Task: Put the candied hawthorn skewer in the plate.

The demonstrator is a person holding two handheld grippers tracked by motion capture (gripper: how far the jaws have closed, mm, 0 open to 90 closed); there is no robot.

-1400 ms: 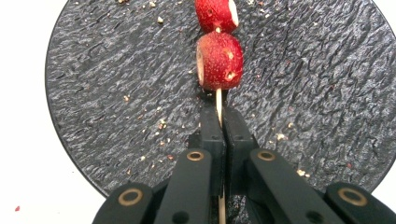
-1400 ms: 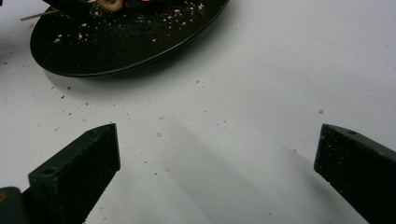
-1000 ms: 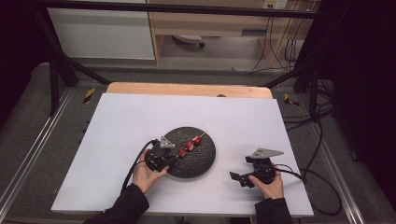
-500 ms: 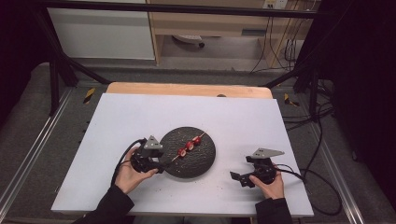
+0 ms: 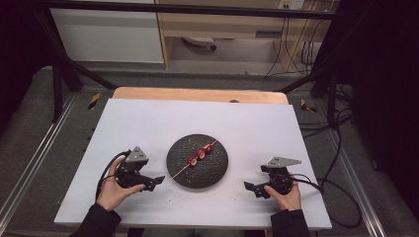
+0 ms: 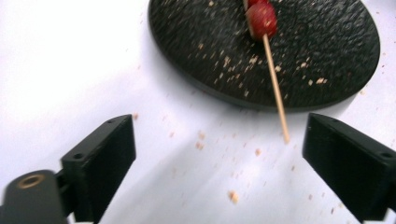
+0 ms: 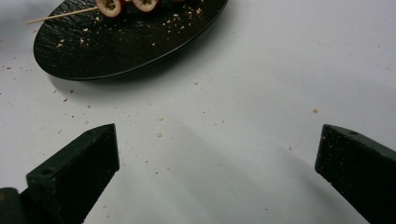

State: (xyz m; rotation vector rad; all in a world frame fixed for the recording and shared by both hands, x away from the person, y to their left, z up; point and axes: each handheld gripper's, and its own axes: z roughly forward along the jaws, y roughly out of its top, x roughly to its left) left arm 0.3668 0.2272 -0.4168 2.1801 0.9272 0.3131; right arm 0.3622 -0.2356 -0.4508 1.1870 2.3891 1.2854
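Skewer w/ red fruit lies across plate, stick end past the rim | L gripper just beside plate, jaws just opened wide, nothing between, likely freshly let go | R gripper near plate, jaws wide, empty, idle.

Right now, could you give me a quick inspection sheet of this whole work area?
Surface: white table top, wooden strip along the far edge.
Job's things: skewer with red fruit pieces lies on the black plate; its bare end pokes over the rim.
Clutter: small crumbs scattered on plate and table.
Grippers: left gripper beside the plate, jaws just opened, nothing between them; right gripper open, empty, apart from the plate.
Cables: one trails from each gripper; more hang at the far right.
Surroundings: grey floor, metal frame, wooden shelf behind.
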